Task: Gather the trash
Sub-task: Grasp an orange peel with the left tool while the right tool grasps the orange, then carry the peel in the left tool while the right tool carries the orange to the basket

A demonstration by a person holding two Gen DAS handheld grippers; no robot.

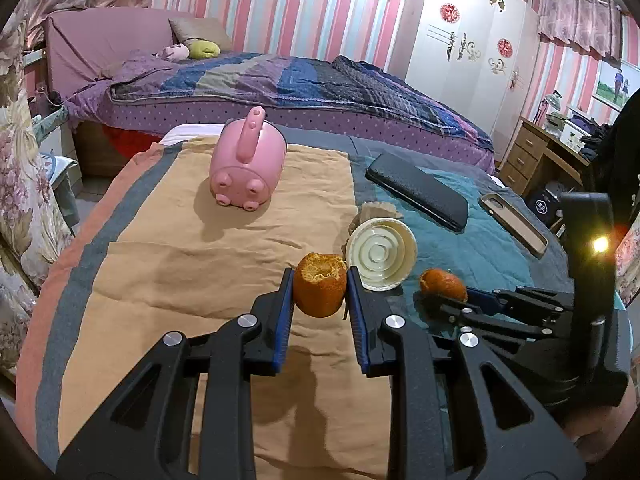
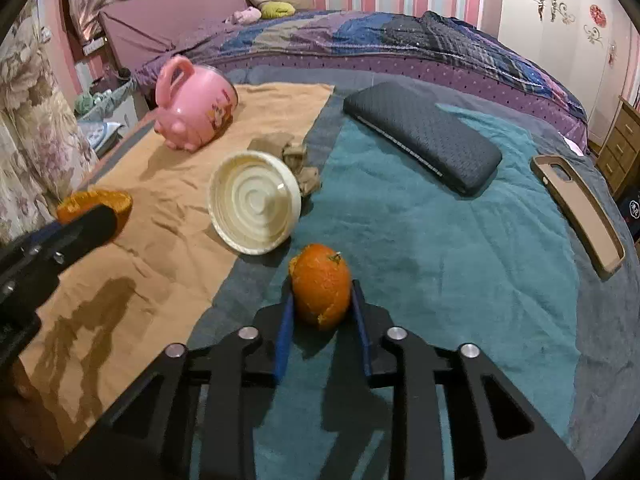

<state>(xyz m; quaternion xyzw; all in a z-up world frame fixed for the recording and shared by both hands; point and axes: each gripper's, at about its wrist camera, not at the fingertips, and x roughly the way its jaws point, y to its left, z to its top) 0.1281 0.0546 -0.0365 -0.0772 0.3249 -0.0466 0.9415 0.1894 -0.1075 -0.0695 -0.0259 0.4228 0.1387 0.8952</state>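
Two orange peel pieces are being held, one in each tool: the left tool (image 1: pixel 320 280) is clamping the hollow orange peel cup (image 1: pixel 320 290) between its blue-padded fingers (image 1: pixel 285 312), torn opening facing up, above the tan cloth (image 1: pixel 180 272); the right tool (image 2: pixel 322 300) is gripping the second orange peel (image 2: pixel 320 284), stem end upward, over the teal blanket (image 2: pixel 460 260). Just beyond both tools one white plastic lid (image 2: pixel 254 208) is lying tilted on the seam between cloth and blanket, with one crumpled brown paper wad (image 2: pixel 298 160) touching its far side. Farther out on the tan cloth one pink pig-shaped bin (image 2: pixel 194 106) is lying on its side, handle up. On the blanket to the right, one dark padded case (image 2: pixel 424 136) and one tan phone case (image 2: pixel 578 212) are resting well apart from each other. Behind everything one bed (image 1: pixel 300 88) with a striped quilt is standing against the pink-striped wall.
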